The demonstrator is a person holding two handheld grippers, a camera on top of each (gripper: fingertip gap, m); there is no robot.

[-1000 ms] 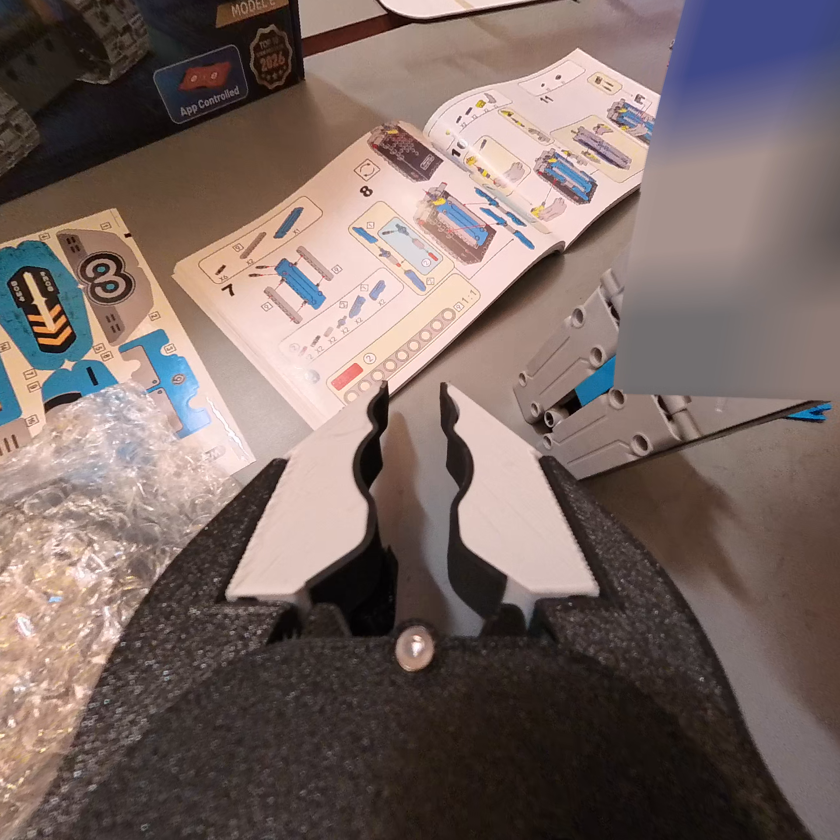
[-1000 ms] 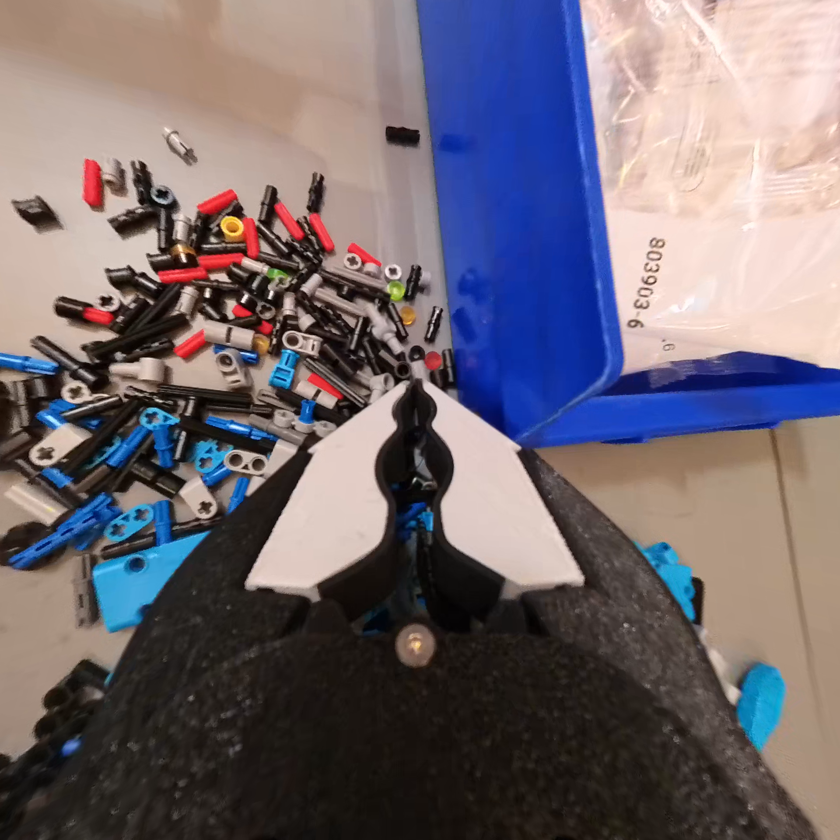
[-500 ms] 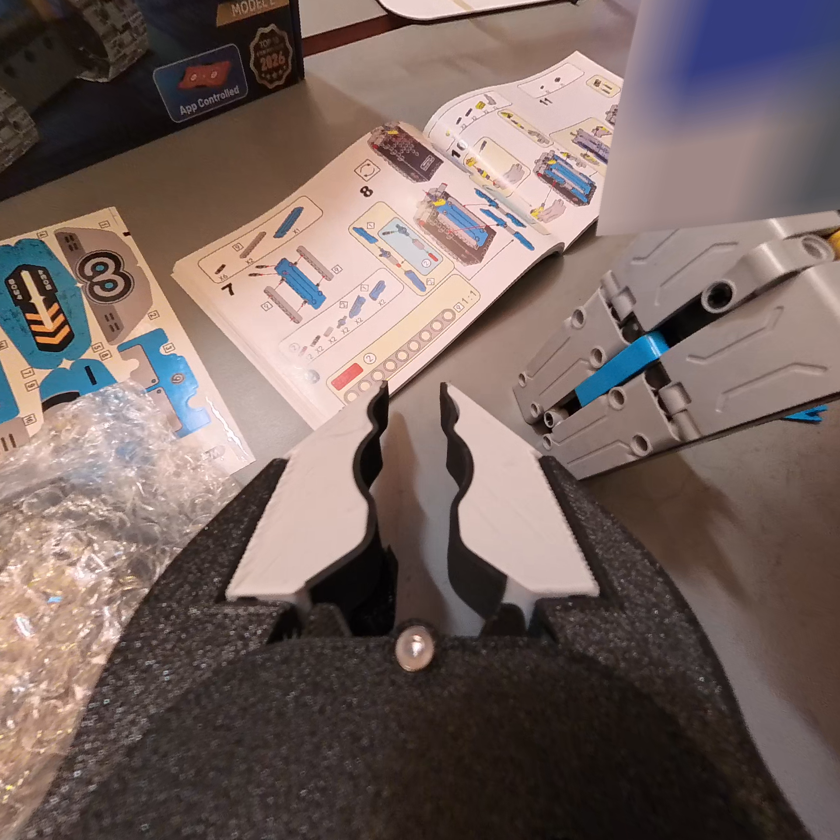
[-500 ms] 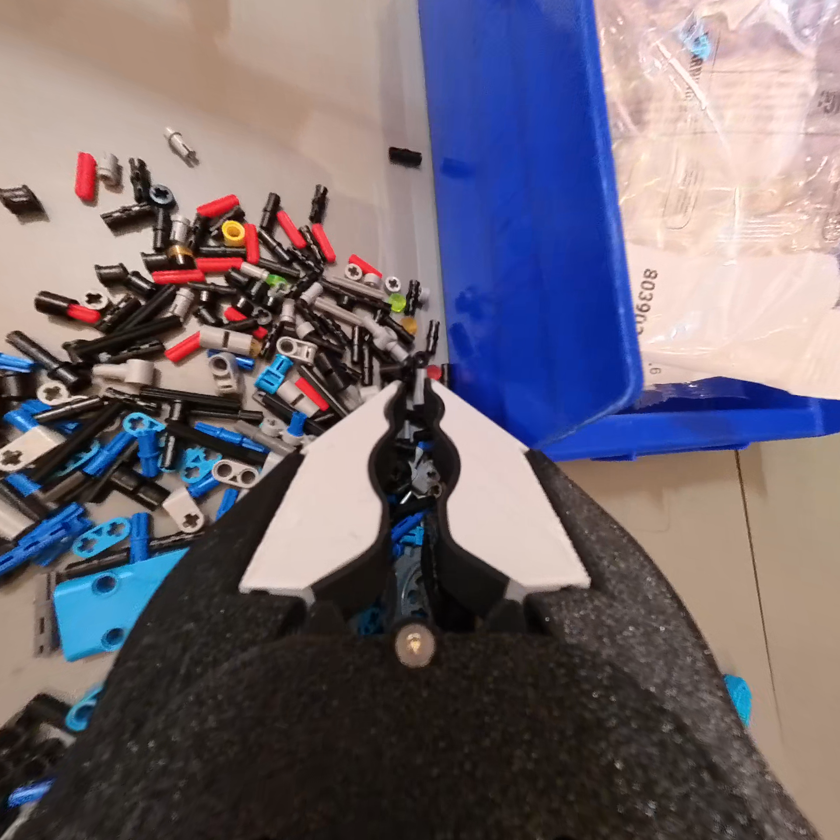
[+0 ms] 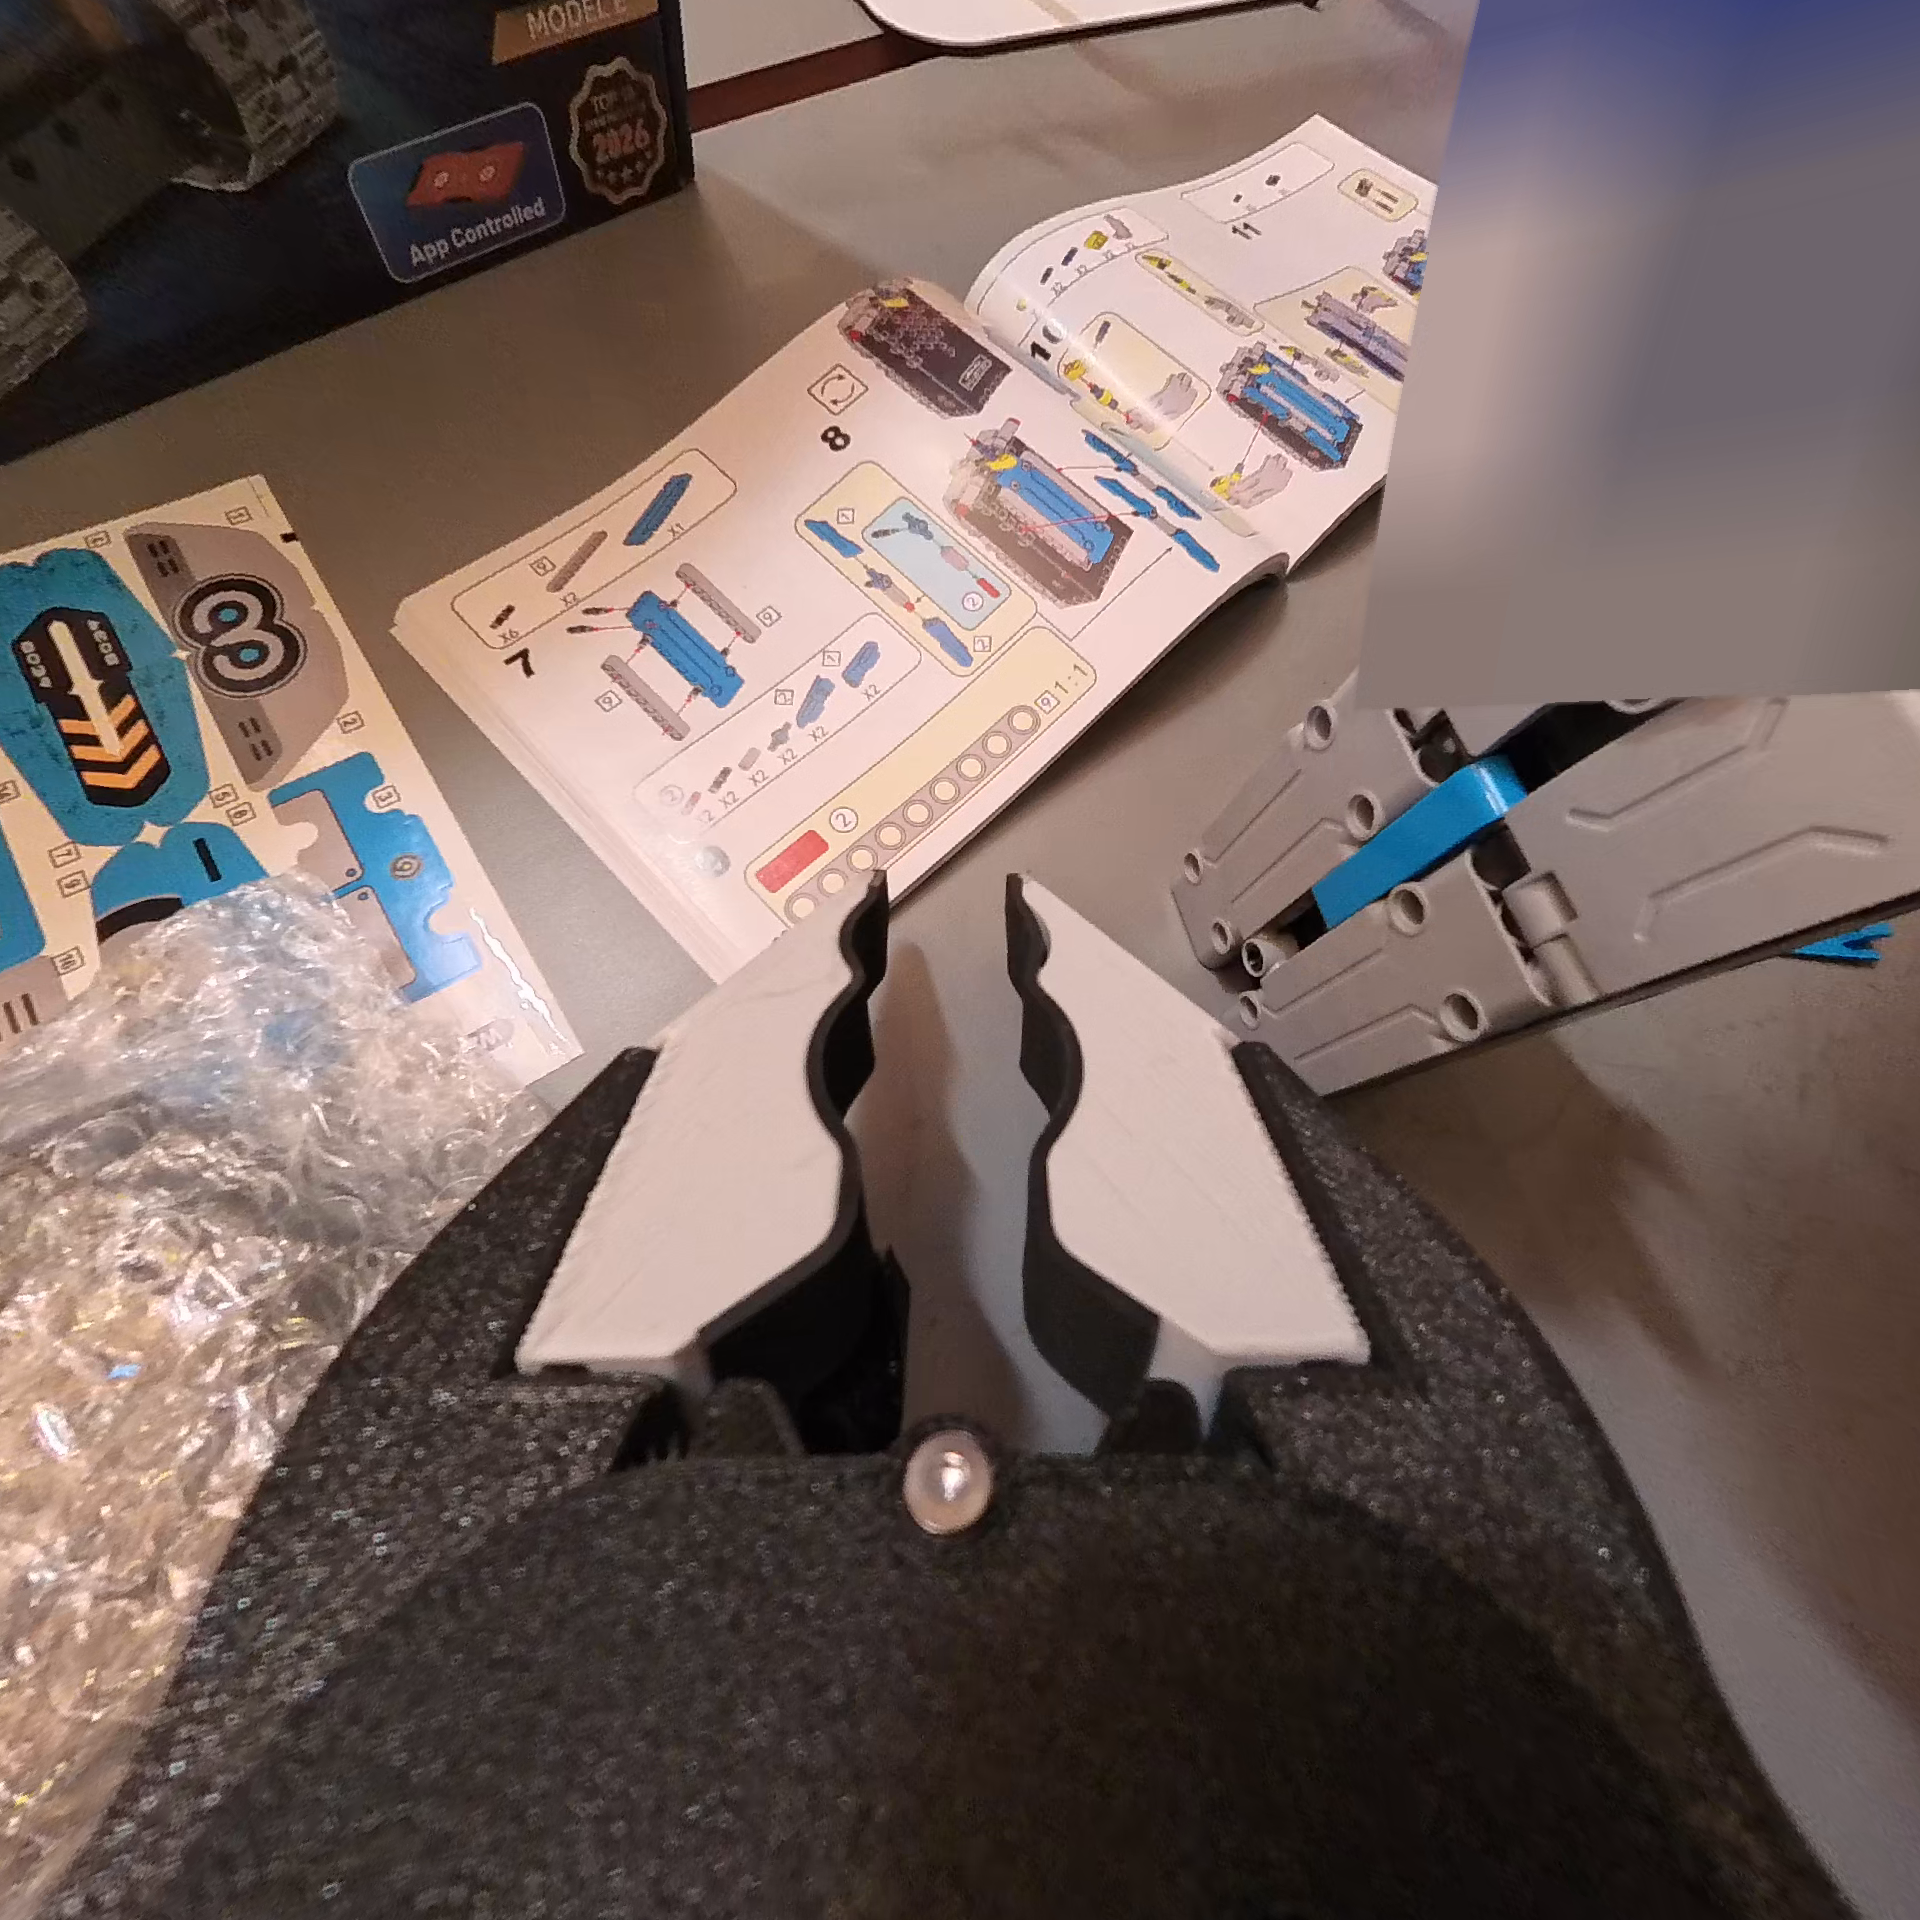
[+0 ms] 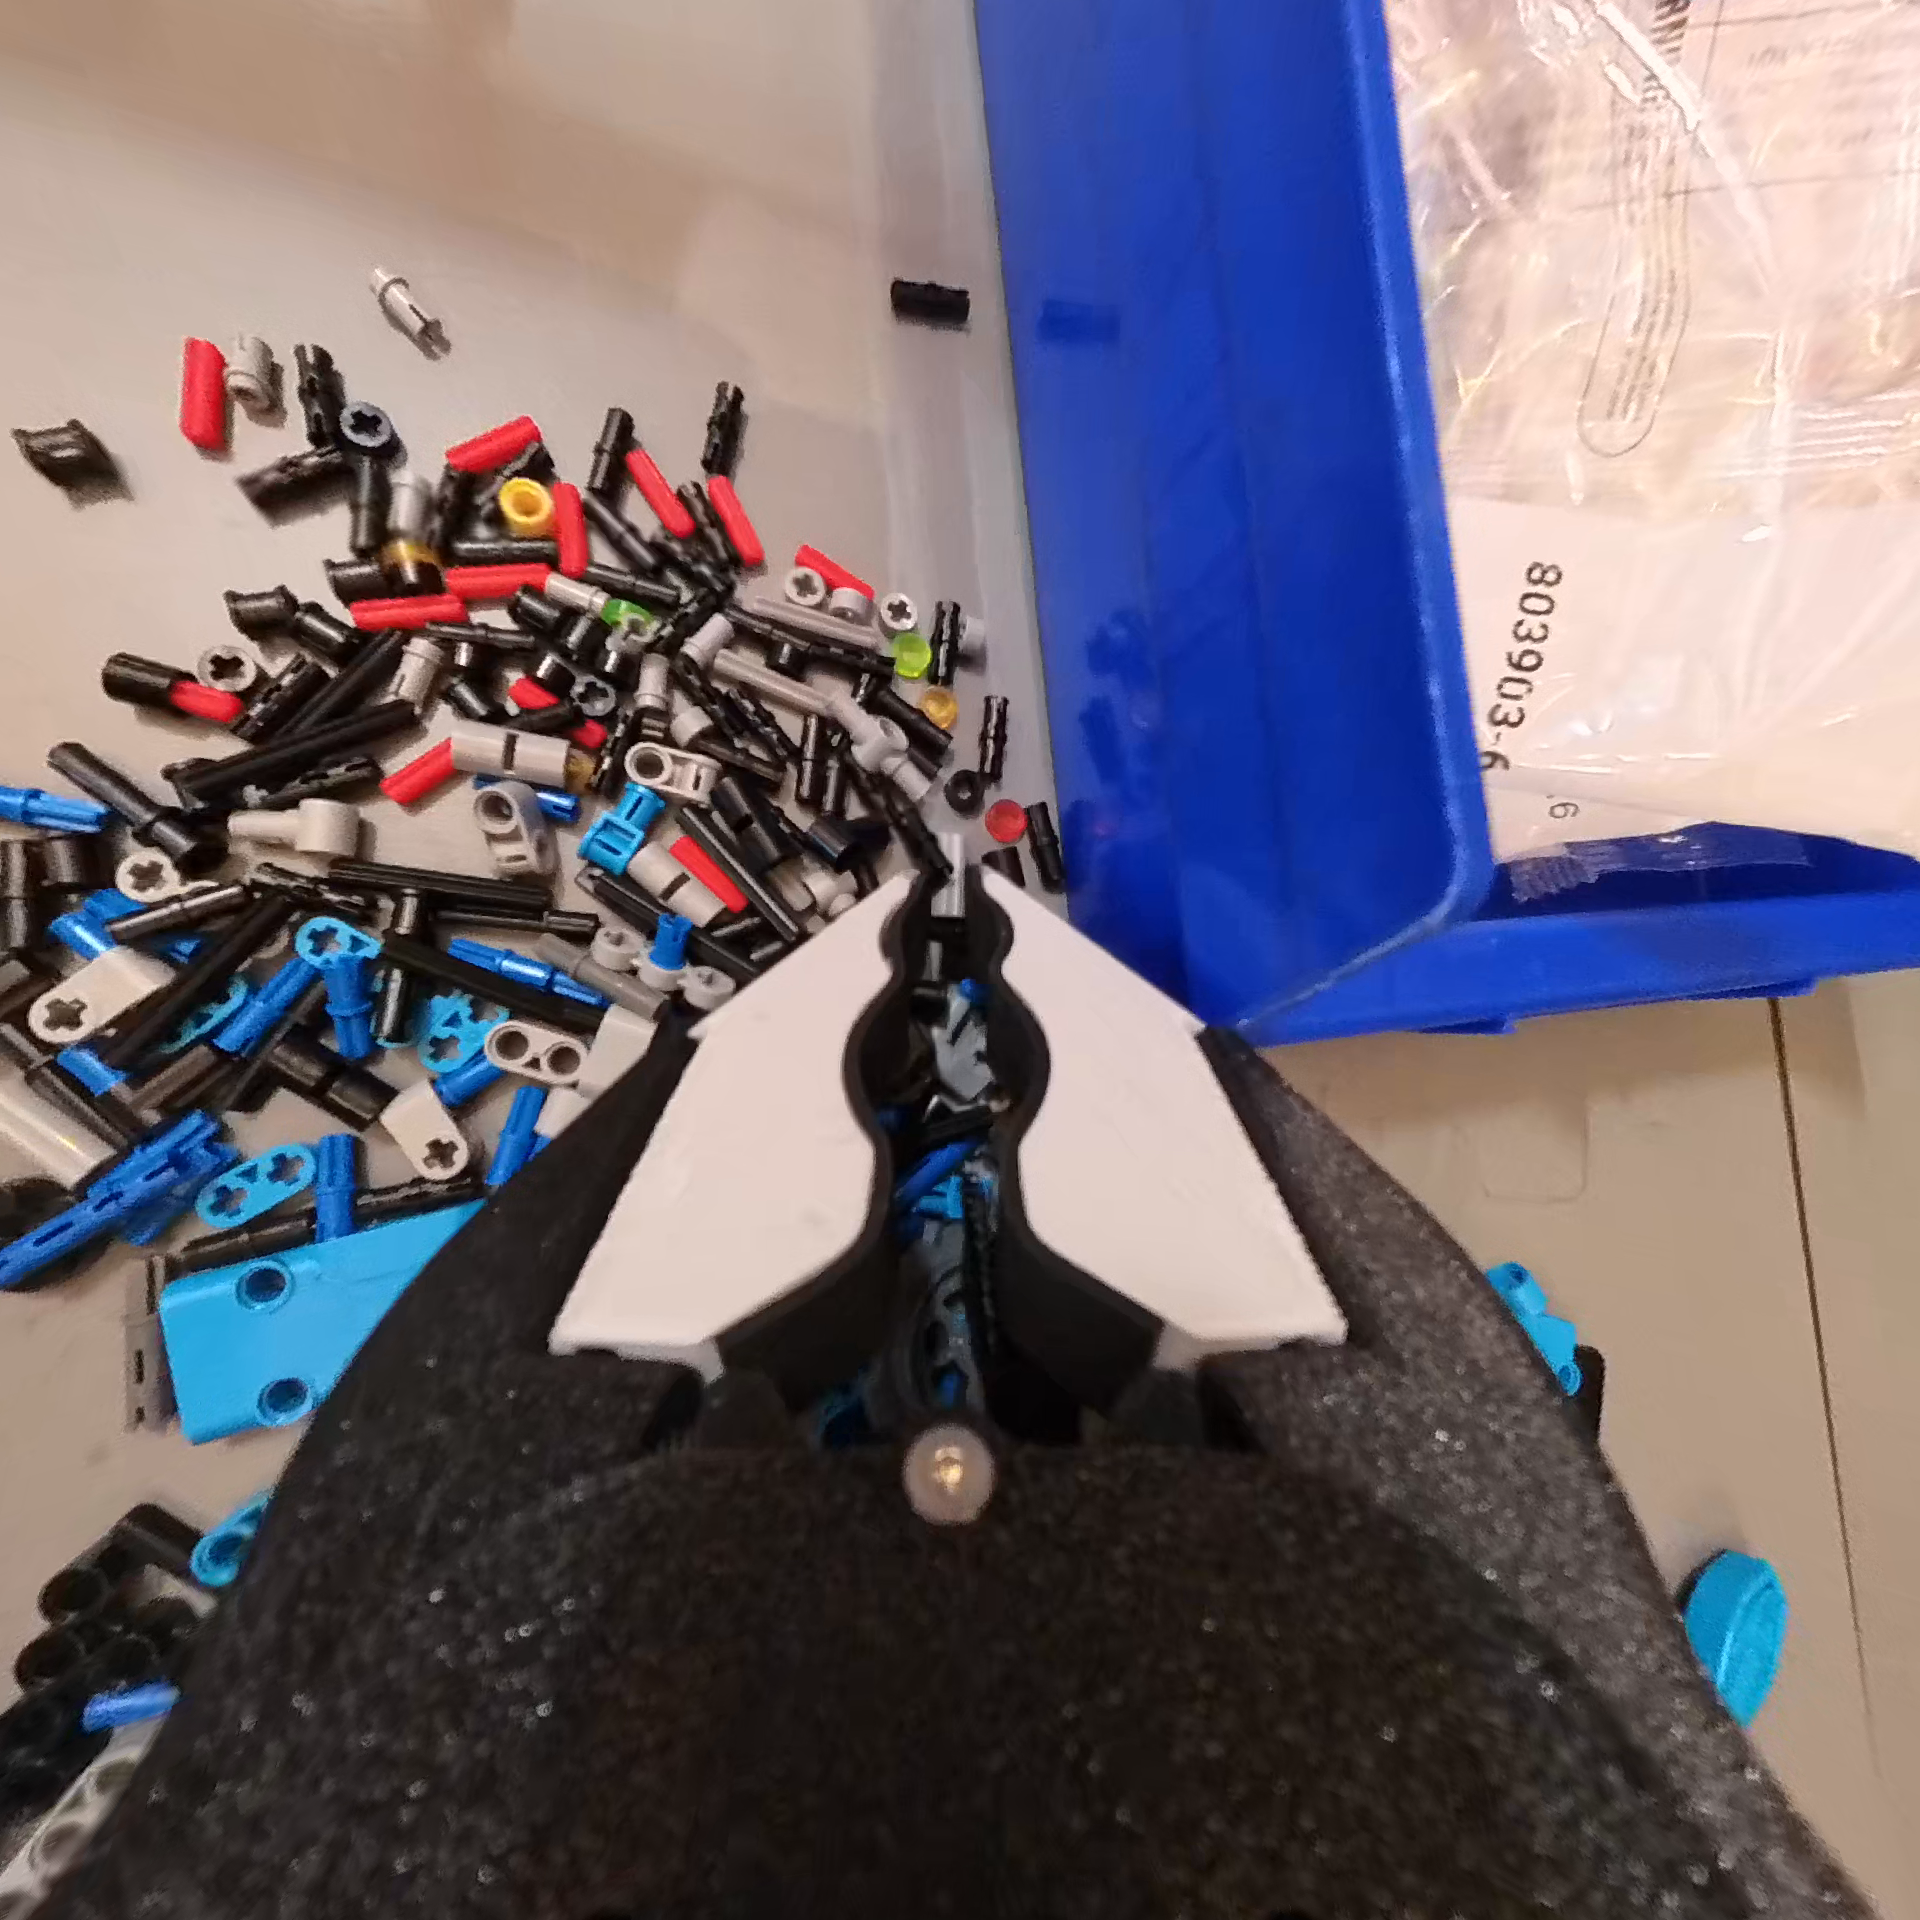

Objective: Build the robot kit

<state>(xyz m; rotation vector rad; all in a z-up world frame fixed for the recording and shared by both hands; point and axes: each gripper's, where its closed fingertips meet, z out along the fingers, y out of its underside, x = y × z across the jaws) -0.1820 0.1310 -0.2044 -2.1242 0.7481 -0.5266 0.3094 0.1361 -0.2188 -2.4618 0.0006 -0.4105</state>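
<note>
My left gripper [image 5: 945,894] is open and empty, low over the grey table [image 5: 1662,1351]. Its tips are at the near edge of an open instruction booklet [image 5: 883,582]. A grey and blue brick assembly [image 5: 1455,914] lies just to its right, partly hidden by a blurred patch. My right gripper [image 6: 951,883] is shut on a small grey pin [image 6: 951,896] held at its tips. It sits at the right edge of a pile of small black, red, grey and blue pins and connectors [image 6: 468,779], close to a blue bin [image 6: 1226,520].
A sticker sheet [image 5: 208,707], crumpled clear plastic [image 5: 187,1143] and a dark product box [image 5: 312,156] are left of the booklet. The bin holds clear bags [image 6: 1683,416]. A light blue panel [image 6: 270,1320] and a blue round piece [image 6: 1730,1642] lie near my right gripper. My hands' fingertips stand some 50 centimeters from each other. From the right gripper's tips to the blue round piece [image 6: 1730,1642] is close to 25 centimeters.
My right gripper has shifted slightly along the pile's edge by the bin, and the grey pin now shows between its tips. My left gripper has not moved.
</note>
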